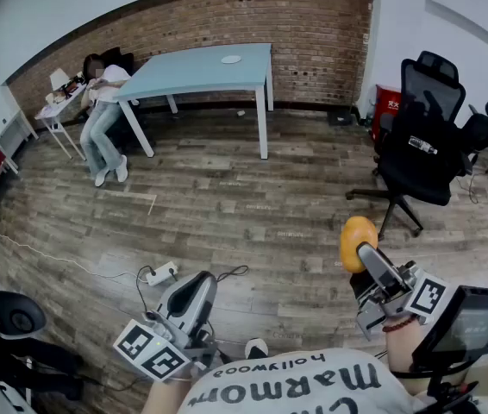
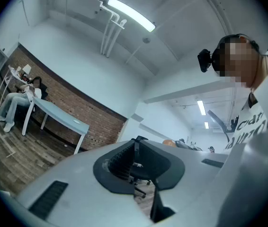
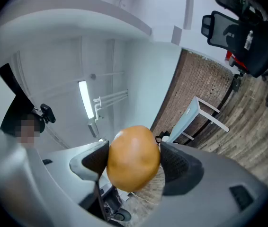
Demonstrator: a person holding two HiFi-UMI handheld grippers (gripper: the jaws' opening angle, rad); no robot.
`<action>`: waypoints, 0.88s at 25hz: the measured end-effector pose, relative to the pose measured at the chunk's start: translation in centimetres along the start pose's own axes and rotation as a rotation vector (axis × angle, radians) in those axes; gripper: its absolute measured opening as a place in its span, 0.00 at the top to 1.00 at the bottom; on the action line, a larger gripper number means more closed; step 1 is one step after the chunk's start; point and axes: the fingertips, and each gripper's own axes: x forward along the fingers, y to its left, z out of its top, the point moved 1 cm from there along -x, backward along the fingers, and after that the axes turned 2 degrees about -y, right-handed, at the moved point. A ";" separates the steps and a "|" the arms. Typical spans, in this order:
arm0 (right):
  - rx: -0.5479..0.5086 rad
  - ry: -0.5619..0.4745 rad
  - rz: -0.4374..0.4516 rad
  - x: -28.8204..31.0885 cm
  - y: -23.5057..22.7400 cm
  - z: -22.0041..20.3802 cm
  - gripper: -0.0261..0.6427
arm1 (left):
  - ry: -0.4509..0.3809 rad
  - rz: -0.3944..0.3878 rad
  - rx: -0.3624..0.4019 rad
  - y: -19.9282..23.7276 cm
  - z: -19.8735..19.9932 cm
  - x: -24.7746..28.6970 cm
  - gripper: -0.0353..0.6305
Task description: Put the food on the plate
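Orange-brown and smooth, the egg-shaped piece of food is pinched between the widely spread jaws of the right hand-held gripper. Its long axis is roughly upright, and the small white plate lies well apart at about 11 o'clock, on the pale blue table. The left hand-held gripper is pressed together on nothing and is no nearer the plate. The wooden floor between looks passable, with a black office chair at 1 o'clock, a white power strip at 9 o'clock and a seated person at the table's left end.
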 end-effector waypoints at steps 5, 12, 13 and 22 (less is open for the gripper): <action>0.010 -0.021 0.001 0.6 -0.4 0.4 0.48 | -0.001 -0.002 -0.002 0.6 0.2 0.4 0.90; 0.034 -0.035 0.001 1.6 -1.0 0.5 0.48 | -0.002 -0.005 0.003 1.4 0.5 0.7 0.90; 0.033 -0.033 0.002 1.9 -1.0 0.4 0.48 | -0.003 -0.003 0.005 1.7 0.6 0.7 0.90; -0.006 -0.006 -0.015 6.6 -2.2 -1.1 0.48 | -0.016 -0.051 0.044 5.7 3.2 1.0 0.90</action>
